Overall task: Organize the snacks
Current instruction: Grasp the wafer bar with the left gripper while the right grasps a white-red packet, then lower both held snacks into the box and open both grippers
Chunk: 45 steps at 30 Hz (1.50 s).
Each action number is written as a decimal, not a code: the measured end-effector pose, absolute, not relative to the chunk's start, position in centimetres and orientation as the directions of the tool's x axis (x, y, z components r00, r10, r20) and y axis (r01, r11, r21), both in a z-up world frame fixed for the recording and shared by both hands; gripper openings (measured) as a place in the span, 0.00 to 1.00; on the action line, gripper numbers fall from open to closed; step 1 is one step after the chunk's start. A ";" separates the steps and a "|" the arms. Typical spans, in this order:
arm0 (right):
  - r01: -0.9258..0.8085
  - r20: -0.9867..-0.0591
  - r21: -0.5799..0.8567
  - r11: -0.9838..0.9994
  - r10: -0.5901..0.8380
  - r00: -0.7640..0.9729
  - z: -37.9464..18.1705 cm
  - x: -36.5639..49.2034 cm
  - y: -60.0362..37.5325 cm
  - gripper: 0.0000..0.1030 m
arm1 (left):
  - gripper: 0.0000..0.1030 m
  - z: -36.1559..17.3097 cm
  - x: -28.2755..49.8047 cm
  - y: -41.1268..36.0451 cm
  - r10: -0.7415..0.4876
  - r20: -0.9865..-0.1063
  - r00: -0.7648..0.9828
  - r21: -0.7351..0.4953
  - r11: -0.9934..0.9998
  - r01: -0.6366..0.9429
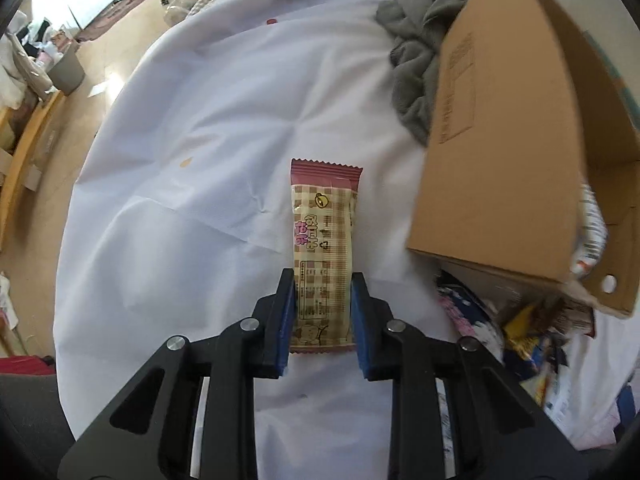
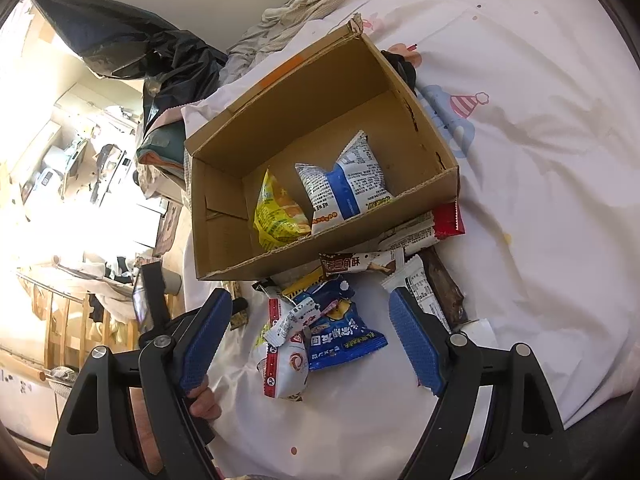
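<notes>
In the left wrist view my left gripper [image 1: 323, 280] is shut on a beige checked snack bar [image 1: 324, 240] with a dark red end, held above the white sheet. The cardboard box [image 1: 500, 152] stands to its right. In the right wrist view my right gripper [image 2: 310, 312] is open and empty above a pile of loose snacks: a blue packet [image 2: 344, 332], a white and red packet [image 2: 286, 364], a brown bar [image 2: 360, 266]. The same box [image 2: 224, 216] lies beyond, open, holding a yellow packet [image 2: 278, 216] and a white and blue packet [image 2: 344, 184].
A grey cloth [image 1: 416, 52] is bunched behind the box. More snack wrappers [image 1: 520, 328] lie under the box's near corner. A black bag [image 2: 132, 40] and bedding lie past the box. The bed edge and floor are at the left [image 1: 60, 128].
</notes>
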State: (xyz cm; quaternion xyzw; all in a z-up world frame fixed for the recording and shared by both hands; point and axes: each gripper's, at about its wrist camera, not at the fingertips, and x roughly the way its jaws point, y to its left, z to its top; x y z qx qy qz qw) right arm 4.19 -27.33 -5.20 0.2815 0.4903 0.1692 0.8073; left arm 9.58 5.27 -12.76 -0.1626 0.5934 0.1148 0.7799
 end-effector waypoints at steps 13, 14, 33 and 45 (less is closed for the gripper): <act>-0.094 -0.742 0.601 0.794 0.598 0.303 -7.3 3.6 -22.0 0.81 | 0.22 -6.7 4.0 3.0 -0.092 -0.964 0.250 -0.151 0.962 -0.228; -0.099 -0.743 0.605 0.790 0.605 0.288 -7.6 3.7 -21.6 0.81 | 0.22 -6.2 3.6 2.8 -0.091 -0.962 0.256 -0.147 0.967 -0.210; -0.172 -0.811 0.562 0.809 0.580 0.079 -13.3 5.1 -14.9 0.50 | 0.22 -5.0 3.3 1.8 -0.103 -0.933 0.345 -0.169 0.971 -0.167; -0.267 -0.756 0.603 0.752 0.645 0.108 -9.8 2.4 -15.7 0.23 | 0.22 -4.5 2.6 1.7 -0.096 -0.925 0.368 -0.161 0.976 -0.150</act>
